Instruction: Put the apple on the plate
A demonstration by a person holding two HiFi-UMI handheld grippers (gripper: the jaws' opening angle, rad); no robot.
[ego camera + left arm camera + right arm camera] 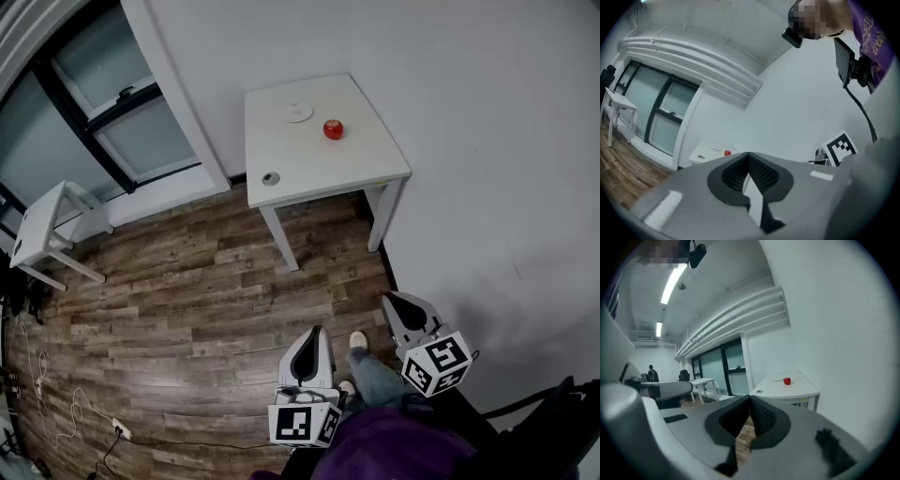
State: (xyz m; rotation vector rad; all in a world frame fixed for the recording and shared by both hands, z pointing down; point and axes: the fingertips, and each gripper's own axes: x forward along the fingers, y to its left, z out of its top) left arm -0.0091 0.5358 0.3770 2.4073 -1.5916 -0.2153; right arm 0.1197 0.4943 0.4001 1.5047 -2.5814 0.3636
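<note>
– Across the floor, where did the apple (333, 129) sit?
– On the white table (375, 169), just right of the plate (298, 112), straight ahead, well apart from both grippers. The right gripper (391, 298) looked slightly nearer. It and the left gripper (316, 331) were closed, empty.

Wood floor (187, 300) lies open up to the table (366, 164) — wall (487, 141) close behind and right of it.
</note>
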